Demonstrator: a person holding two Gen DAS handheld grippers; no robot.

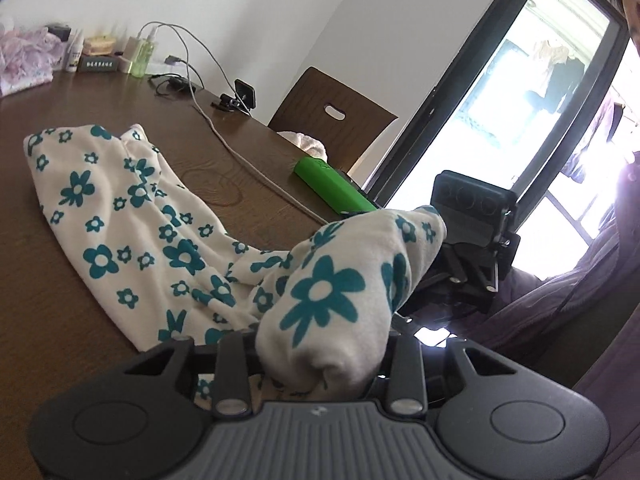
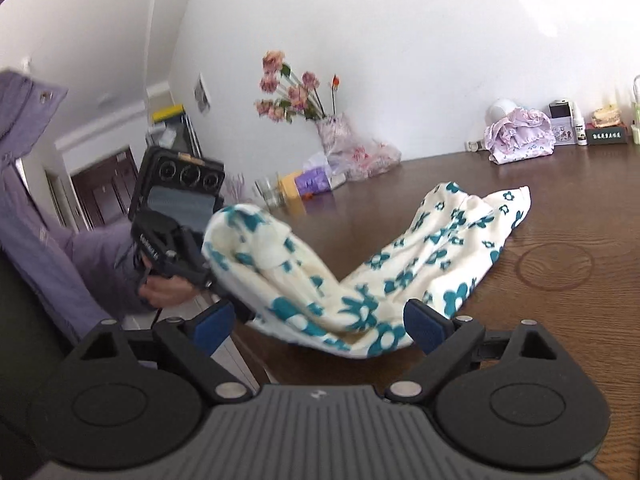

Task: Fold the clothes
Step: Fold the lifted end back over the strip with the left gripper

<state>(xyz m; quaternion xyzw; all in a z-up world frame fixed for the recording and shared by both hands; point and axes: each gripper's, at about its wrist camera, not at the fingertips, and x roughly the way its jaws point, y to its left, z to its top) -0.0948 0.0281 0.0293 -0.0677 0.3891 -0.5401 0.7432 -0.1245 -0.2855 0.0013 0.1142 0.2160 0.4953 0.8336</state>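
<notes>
The garment (image 1: 132,216) is cream-white knit cloth printed all over with teal flowers, some large with white centres and some small, and it lies in a long band across the brown wooden table (image 1: 60,320). Its far end rests flat on the tabletop with a rounded, slightly bunched edge, and in the right wrist view that end (image 2: 472,232) shows two layers lying one on the other with a straight hem at the tip. The near end is lifted off the table: it rises in a thick rolled fold toward the table's edge, so the cloth makes a shallow V between the resting part and the raised part. The left gripper (image 1: 320,364) has its fingers pinching that raised fold, with the bunched cloth bulging out above them and one big teal flower facing the camera. From the right wrist view the same gripper (image 2: 224,280) appears at the left, held by a hand (image 2: 164,292) in a purple sleeve, with the cloth draped over its front. The right gripper (image 2: 320,320) has its blue-padded fingers (image 2: 424,326) spread wide on either side of the low middle of the cloth without pressing on it. A grey cable (image 1: 248,164) and a green box (image 1: 332,188) lie on the table beyond the garment, near a chair (image 1: 332,116).
</notes>
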